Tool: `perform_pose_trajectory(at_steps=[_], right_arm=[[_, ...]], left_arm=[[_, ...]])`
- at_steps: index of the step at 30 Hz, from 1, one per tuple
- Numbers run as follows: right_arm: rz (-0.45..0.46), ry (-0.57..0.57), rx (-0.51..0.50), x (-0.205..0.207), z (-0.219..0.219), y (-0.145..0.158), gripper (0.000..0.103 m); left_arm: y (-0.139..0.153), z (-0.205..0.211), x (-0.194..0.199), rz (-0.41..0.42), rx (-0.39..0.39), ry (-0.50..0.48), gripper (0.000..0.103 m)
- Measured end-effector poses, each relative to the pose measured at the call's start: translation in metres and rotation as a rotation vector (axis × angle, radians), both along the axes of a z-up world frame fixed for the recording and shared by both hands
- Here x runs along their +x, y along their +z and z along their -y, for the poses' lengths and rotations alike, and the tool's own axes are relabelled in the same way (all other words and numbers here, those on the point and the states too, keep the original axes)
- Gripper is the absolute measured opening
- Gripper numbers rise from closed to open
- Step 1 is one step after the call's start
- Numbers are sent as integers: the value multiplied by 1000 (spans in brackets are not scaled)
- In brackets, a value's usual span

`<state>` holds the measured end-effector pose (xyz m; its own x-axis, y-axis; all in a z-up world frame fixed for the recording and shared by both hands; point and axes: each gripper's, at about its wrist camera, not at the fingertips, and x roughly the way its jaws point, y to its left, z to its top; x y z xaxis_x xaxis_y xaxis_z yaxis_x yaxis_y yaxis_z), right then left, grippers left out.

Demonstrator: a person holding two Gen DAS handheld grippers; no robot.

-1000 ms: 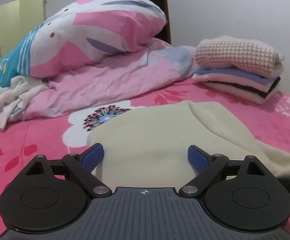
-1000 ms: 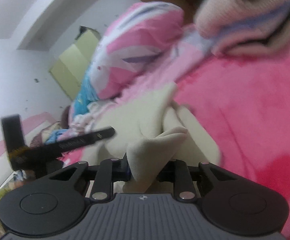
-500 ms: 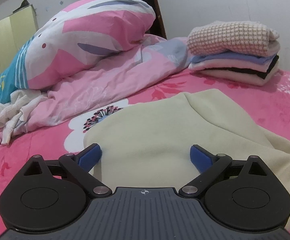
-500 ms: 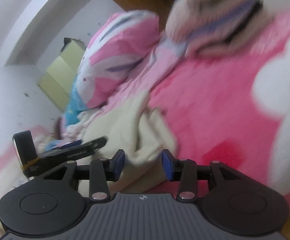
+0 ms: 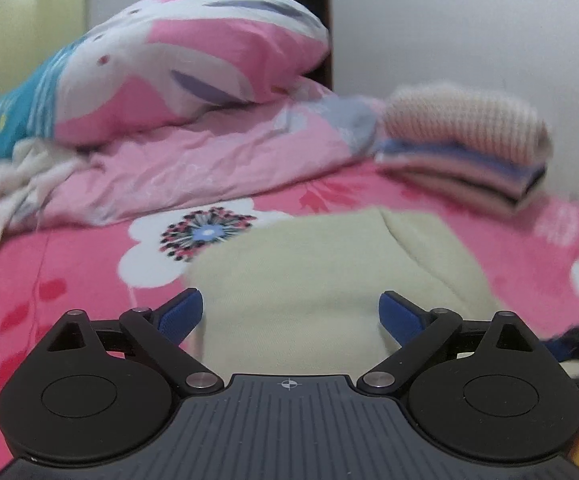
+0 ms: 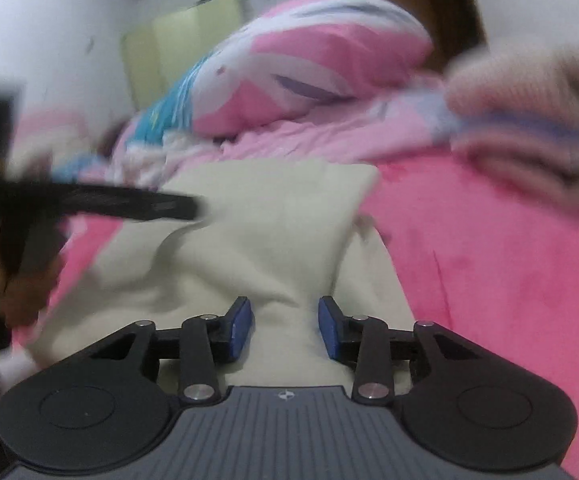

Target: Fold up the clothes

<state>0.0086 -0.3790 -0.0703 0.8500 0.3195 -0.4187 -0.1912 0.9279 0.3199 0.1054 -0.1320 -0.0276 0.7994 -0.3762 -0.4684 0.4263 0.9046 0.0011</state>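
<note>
From the left wrist, the left gripper (image 5: 290,314) is spread wide above the cream garment (image 5: 313,280) on the pink bedsheet (image 5: 49,280); folded clothes (image 5: 465,152) sit beyond.

From the right wrist, the right gripper (image 6: 285,328) is parted, fabric between its pads untouched; only here the other tool (image 6: 89,202) shows.

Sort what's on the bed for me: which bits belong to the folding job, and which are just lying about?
Job:
cream garment, spread on the bed
left gripper, open over it
right gripper, open, fabric between its fingers
folded stack, likely finished pieces

Lying about:
pillow
pink duvet
white crumpled cloth, possibly waiting its turn
cupboard
</note>
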Motion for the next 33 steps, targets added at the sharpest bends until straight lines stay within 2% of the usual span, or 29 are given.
perform_pose_trajectory(at_steps=[2, 4, 8, 13, 15, 16, 17, 20, 22, 23, 27, 33], right_arm=[[-19, -8, 25, 3, 5, 0, 38], [-36, -15, 44, 5, 8, 1, 38], [-59, -22, 53, 4, 11, 5, 39], [-73, -38, 39, 3, 3, 8, 39], [-78, -45, 30, 3, 0, 9, 40], [-80, -48, 26, 3, -1, 10, 40], [-83, -52, 21, 3, -2, 10, 40], [-84, -60, 12, 1, -5, 11, 40], [-83, -62, 7, 0, -5, 11, 40], [-82, -62, 5, 0, -6, 11, 40], [-77, -53, -12, 1, -6, 11, 40], [-67, -41, -36, 0, -9, 11, 41]], left_arm=[[11, -26, -13, 19, -31, 1, 96], [19, -46, -29, 23, -24, -28, 96], [14, -55, -74, -4, 113, -149, 96], [-15, -23, -119, -7, 319, -239, 96], [-26, -8, -119, -47, 363, -205, 92], [-31, -2, -117, -69, 381, -179, 84], [-34, 3, -113, -85, 382, -148, 82], [-42, 13, -102, -120, 377, -69, 82], [-39, 9, -105, -106, 312, -36, 81], [-38, 8, -107, -97, 306, -19, 81], [-44, 5, -107, -76, 339, 74, 83], [-38, -18, -106, -142, 276, 176, 81]])
